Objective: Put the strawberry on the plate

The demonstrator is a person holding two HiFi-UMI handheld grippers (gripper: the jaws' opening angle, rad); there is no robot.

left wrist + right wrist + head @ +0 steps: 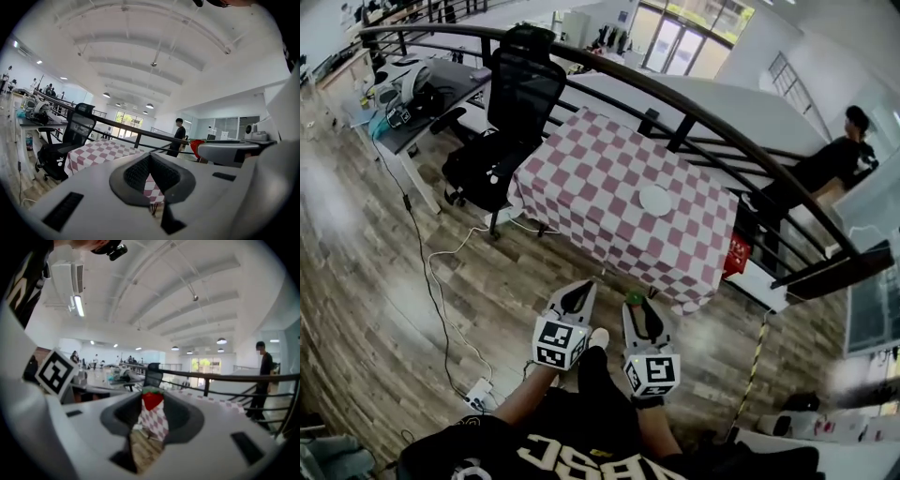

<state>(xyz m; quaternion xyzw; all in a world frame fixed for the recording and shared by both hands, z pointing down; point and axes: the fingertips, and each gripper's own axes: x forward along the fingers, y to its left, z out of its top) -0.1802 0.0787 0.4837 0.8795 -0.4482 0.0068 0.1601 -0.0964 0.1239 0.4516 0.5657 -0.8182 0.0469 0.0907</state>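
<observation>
A red strawberry [152, 400] with a green top [633, 300] sits between the tips of my right gripper [636, 306], which is shut on it. My left gripper [580, 291] hangs beside it, shut with nothing between its jaws; in the left gripper view [150, 158] the pads meet at the tip. Both are held over the wooden floor, short of the table's near edge. The small white plate [655, 200] lies near the middle of the red-and-white checked table [600, 169], well ahead of both grippers.
A black office chair [511, 112] stands at the table's left end. A dark railing [712, 127] curves behind the table. A person in black [834, 164] stands beyond it. A cable and a power strip [478, 394] lie on the floor to my left.
</observation>
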